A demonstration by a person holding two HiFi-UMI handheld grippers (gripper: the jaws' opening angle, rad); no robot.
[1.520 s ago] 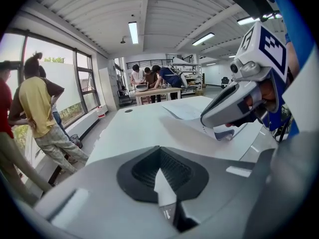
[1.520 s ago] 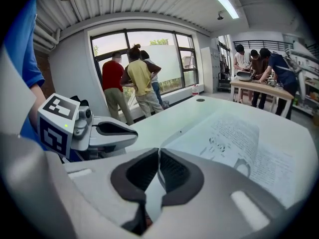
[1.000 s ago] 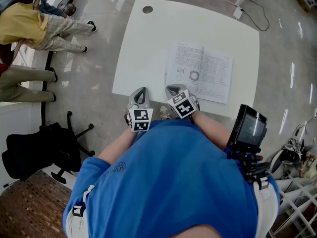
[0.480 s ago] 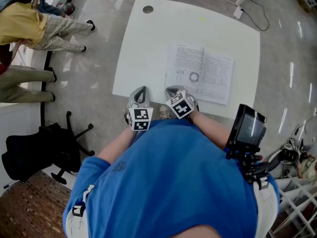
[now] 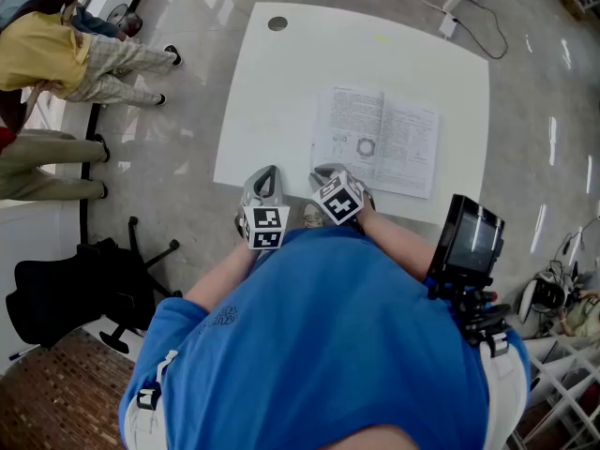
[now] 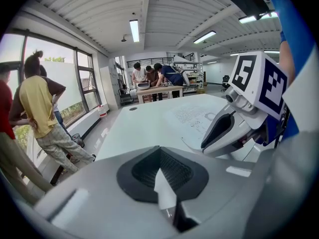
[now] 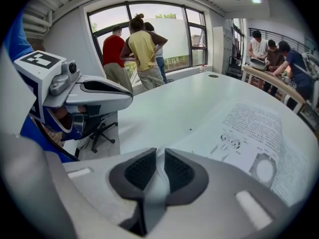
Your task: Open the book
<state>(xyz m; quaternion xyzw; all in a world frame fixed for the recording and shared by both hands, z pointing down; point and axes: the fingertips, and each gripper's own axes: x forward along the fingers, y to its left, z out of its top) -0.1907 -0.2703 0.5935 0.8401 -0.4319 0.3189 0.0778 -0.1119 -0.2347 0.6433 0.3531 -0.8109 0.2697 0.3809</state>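
Observation:
The book (image 5: 380, 143) lies open and flat on the white table (image 5: 281, 92), printed pages up; it also shows in the right gripper view (image 7: 259, 133) and the left gripper view (image 6: 194, 116). My right gripper (image 5: 323, 170) hovers at the table's near edge by the book's near left corner. Its jaws are opening, with a narrow gap (image 7: 158, 158) and nothing between the pads. My left gripper (image 5: 265, 172) sits just left of it at the same edge, with its pads together (image 6: 160, 156) and empty.
People stand on the floor at the left (image 5: 56, 54), and a black office chair (image 5: 84, 289) is below them. A dark screen device (image 5: 469, 242) hangs at my right side. A round hole (image 5: 277, 23) marks the table's far left corner.
My right gripper has edged slightly left and turned a little beside the book's corner. The book and my left gripper have stayed put.

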